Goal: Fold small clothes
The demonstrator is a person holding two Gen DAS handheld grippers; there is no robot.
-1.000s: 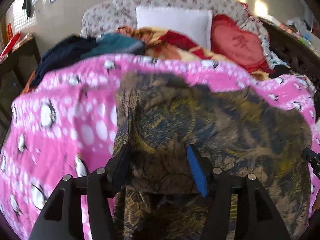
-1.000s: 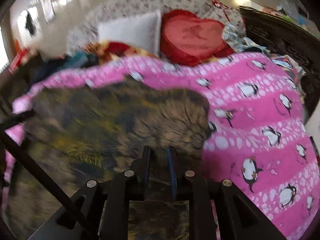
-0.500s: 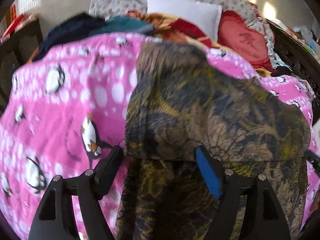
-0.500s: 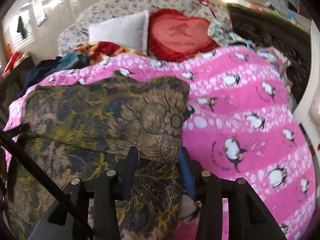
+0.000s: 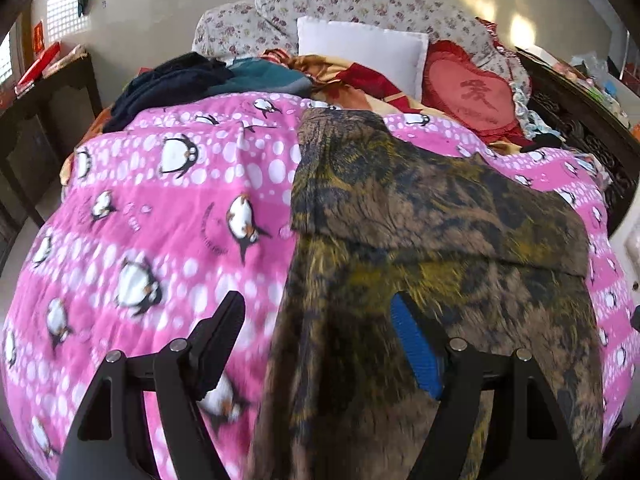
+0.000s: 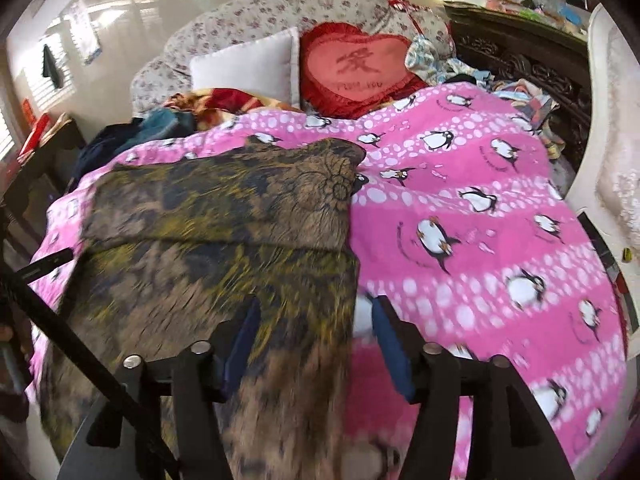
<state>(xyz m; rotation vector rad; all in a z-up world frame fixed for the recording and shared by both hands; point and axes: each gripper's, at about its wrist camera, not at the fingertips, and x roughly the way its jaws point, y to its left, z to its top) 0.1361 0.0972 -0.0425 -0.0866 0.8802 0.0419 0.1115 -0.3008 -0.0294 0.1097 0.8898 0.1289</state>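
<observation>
Brown-and-yellow patterned garment [image 5: 432, 232] lies on the pink penguin blanket [image 5: 168, 216], far part folded back over the near part, near end hanging toward the blanket's front edge. Left gripper [image 5: 320, 332] jaws wide apart, straddling garment's left edge, gripping nothing. Right gripper [image 6: 316, 332] jaws wide apart over garment's right edge, also empty. White pillow [image 6: 248, 68] and red heart cushion [image 6: 360, 68] at far edge.

Open pink penguin blanket [image 5: 160, 240] left of the folded brown patterned garment [image 5: 420, 208] and again to its right [image 6: 480, 220]. Blocked at the far end by piled dark clothes [image 5: 172, 80], white pillow [image 5: 360, 52] and red heart cushion [image 6: 356, 68]. Hemmed right by carved dark wooden frame [image 6: 520, 64].
</observation>
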